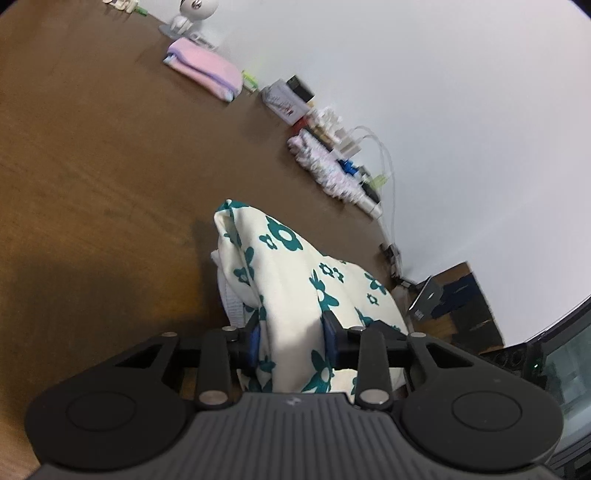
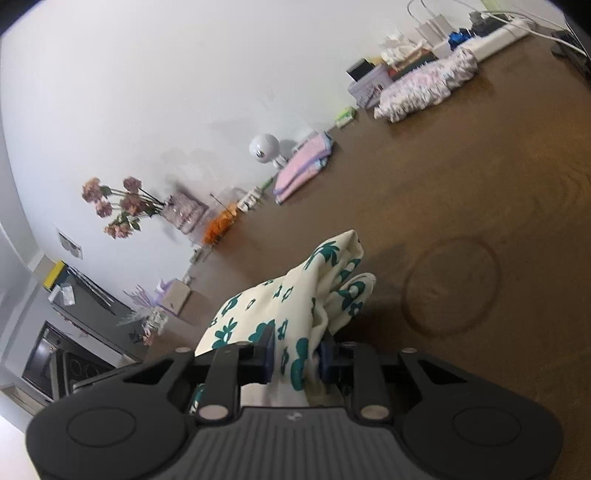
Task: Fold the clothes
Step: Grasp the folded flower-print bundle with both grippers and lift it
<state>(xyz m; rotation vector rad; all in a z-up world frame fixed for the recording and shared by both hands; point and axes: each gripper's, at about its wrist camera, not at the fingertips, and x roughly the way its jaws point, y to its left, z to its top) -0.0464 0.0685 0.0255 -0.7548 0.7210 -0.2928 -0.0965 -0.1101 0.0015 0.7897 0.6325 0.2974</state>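
A cream garment with teal flower print (image 1: 295,266) hangs bunched over the brown table, lifted at two places. My left gripper (image 1: 293,338) is shut on a fold of this cloth, its blue pads pressing either side. In the right wrist view the same flowered garment (image 2: 295,302) rises from between the jaws of my right gripper (image 2: 295,356), which is shut on another bunch of it. The cloth's far end droops toward the tabletop in both views. What lies under the garment is hidden.
Along the wall stand a folded pink towel (image 1: 203,68), a folded white patterned cloth (image 1: 325,166), boxes (image 1: 286,98), a white round figure (image 2: 264,147), cables and a power strip (image 2: 498,31). A vase of dried flowers (image 2: 125,205) sits further left. A ring mark (image 2: 450,286) shows on the table.
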